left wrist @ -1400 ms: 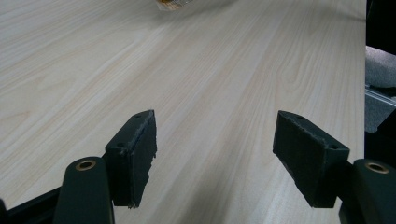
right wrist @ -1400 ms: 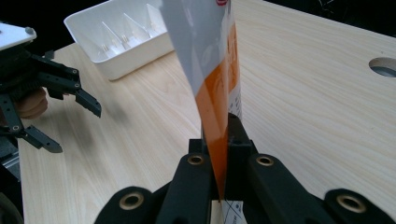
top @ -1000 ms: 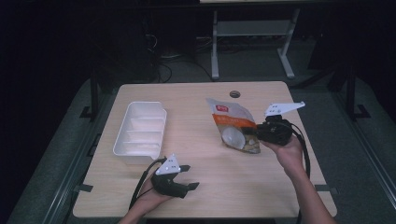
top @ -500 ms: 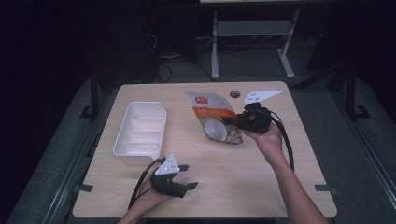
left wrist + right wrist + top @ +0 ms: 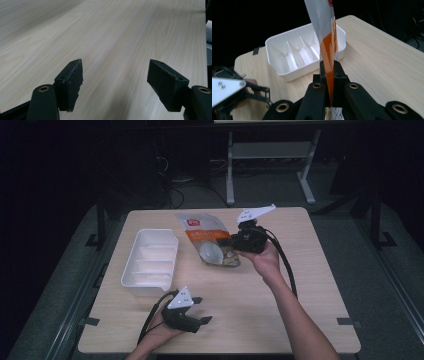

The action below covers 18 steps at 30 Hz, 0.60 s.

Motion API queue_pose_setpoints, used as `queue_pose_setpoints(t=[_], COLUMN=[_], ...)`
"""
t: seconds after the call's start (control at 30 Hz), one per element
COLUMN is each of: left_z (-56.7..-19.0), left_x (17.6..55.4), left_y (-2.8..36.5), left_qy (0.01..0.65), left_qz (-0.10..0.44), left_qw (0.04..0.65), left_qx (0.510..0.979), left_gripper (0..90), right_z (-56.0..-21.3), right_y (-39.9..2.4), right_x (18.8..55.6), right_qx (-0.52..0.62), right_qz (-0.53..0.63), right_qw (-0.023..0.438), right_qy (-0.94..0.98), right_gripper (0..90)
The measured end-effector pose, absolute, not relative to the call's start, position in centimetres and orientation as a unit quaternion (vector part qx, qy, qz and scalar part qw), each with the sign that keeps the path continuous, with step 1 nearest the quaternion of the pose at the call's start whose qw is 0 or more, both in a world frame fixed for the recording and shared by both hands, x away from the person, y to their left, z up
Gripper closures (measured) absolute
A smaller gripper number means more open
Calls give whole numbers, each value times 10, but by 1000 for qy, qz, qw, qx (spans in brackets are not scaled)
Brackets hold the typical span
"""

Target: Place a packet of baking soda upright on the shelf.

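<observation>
This looks like a lab or test room, not a home. A pale wood-topped table (image 5: 320, 285) stands alone on grey carpeted floor (image 5: 385, 285) in a darkened space. Behind it a white metal stand frame (image 5: 272, 155) rises, with loose black cables (image 5: 185, 185) trailing across the floor.

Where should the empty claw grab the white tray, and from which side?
Best guess: the white tray by its near short wall, coming from above. It stands upright with thin walls and open compartments, so one jaw can slip inside and one outside. The left gripper sits open just beside that end, while the right gripper is busy pinching the snack bag.
</observation>
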<state>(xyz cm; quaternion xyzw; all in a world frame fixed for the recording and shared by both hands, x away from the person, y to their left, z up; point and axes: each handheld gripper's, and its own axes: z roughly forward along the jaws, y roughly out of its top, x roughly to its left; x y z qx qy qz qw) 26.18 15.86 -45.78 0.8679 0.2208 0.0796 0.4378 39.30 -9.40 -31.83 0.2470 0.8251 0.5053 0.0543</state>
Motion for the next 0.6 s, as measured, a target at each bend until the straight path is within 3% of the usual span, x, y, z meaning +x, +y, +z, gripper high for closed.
queue_pose_setpoints(t=[0.6], left_z=[-461], left_x=[268], left_y=[164], left_qy=[231], left_qz=[75], left_qw=[437], left_qx=[866], left_gripper=[281], right_z=[-309], right_y=[-47], right_x=[423], right_qx=[229], right_qz=[516], right_qw=[43], right_qy=[824], right_gripper=[899])
